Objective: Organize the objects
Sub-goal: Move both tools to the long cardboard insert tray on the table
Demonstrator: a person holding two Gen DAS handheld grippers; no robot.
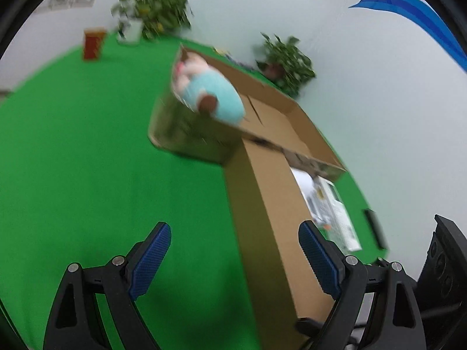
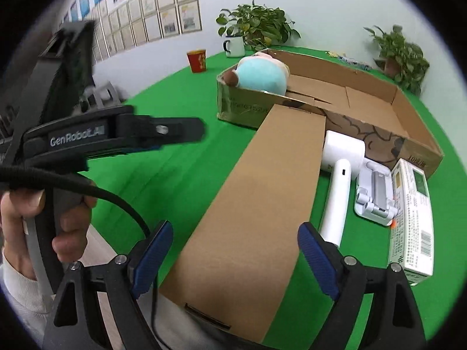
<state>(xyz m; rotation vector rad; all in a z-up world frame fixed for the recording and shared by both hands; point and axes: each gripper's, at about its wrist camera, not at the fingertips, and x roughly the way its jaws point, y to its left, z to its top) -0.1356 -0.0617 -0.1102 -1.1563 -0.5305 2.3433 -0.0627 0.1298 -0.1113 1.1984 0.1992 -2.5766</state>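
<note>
An open cardboard box (image 2: pixel 379 108) lies on the green table with its long lid flap (image 2: pixel 251 204) folded out toward me. A pale blue plush toy (image 2: pixel 259 74) lies in the box's far left corner; it also shows blurred in the left wrist view (image 1: pixel 216 93). A white hair dryer (image 2: pixel 338 169), a white folding stand (image 2: pixel 375 195) and a green-and-white carton (image 2: pixel 411 218) lie right of the flap. My left gripper (image 1: pixel 233 259) is open and empty over the table beside the flap (image 1: pixel 262 204). My right gripper (image 2: pixel 233 256) is open and empty above the flap's near end.
A red paper cup (image 2: pixel 198 60), a white mug (image 2: pixel 234 46) and two potted plants (image 2: pixel 256 24) (image 2: pixel 400 55) stand at the table's far edge. The left hand-held gripper (image 2: pixel 116 134) hangs at left in the right wrist view. Framed pictures cover the wall.
</note>
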